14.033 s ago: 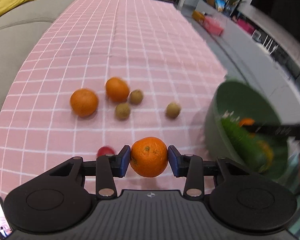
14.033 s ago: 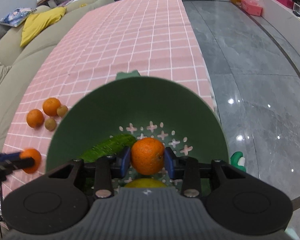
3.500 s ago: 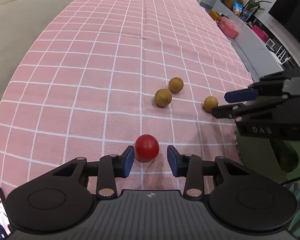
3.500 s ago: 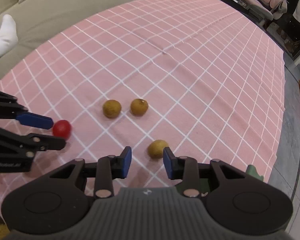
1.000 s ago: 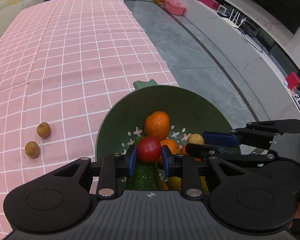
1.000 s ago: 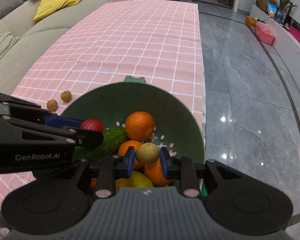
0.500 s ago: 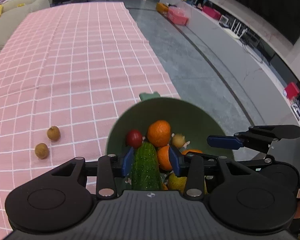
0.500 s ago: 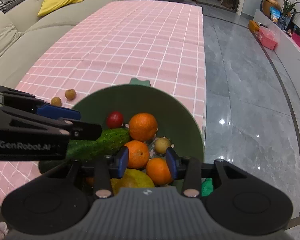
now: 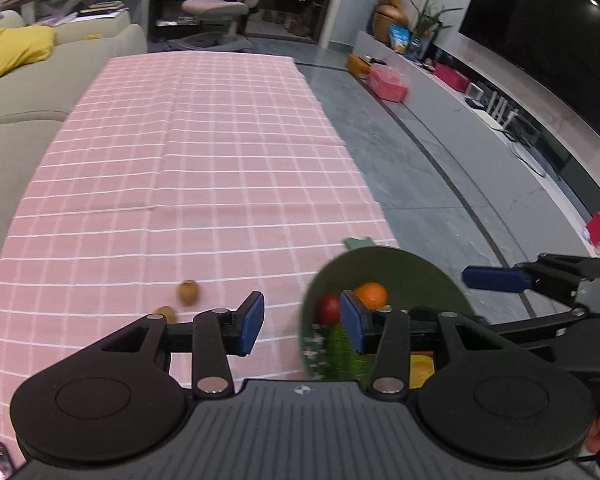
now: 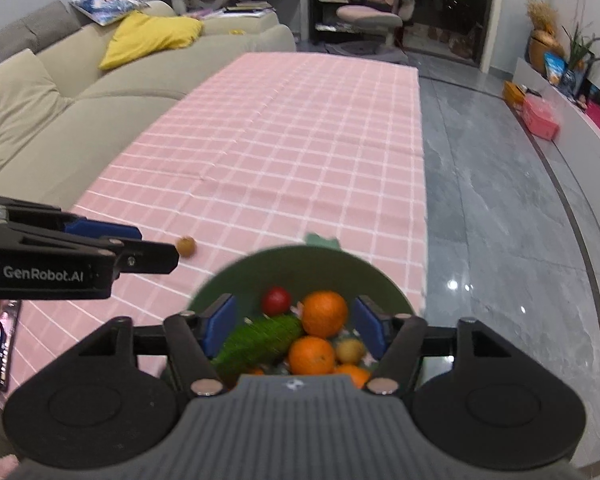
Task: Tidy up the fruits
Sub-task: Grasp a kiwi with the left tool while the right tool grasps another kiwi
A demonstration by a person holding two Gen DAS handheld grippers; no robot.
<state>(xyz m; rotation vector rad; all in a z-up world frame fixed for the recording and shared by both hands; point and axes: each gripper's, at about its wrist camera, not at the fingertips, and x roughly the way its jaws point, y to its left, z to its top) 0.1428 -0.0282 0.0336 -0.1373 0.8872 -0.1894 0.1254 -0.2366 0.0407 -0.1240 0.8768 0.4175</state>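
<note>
A dark green colander bowl (image 10: 300, 264) sits at the near right edge of the pink checked tablecloth (image 9: 188, 168). It holds oranges (image 10: 325, 314), a red tomato (image 10: 276, 300), a green cucumber (image 10: 260, 340) and a small brown fruit (image 10: 350, 351). The bowl also shows in the left wrist view (image 9: 396, 268). Two small brown fruits (image 9: 189, 292) (image 9: 165, 314) lie on the cloth left of the bowl. My left gripper (image 9: 300, 322) is open and empty, over the bowl's left rim. My right gripper (image 10: 294, 330) is open and empty above the bowl.
A beige sofa (image 10: 80, 92) with a yellow cushion (image 10: 152, 38) runs along the cloth's left side. Grey tiled floor (image 10: 500, 200) lies to the right, with a low TV bench (image 9: 500, 120). A pink chair (image 10: 372, 12) stands beyond the cloth's far end.
Both grippers opened wider and rose away from the bowl. The left gripper swung left toward the two brown fruits on the cloth. The tomato and the small brown fruit lie in the bowl.
</note>
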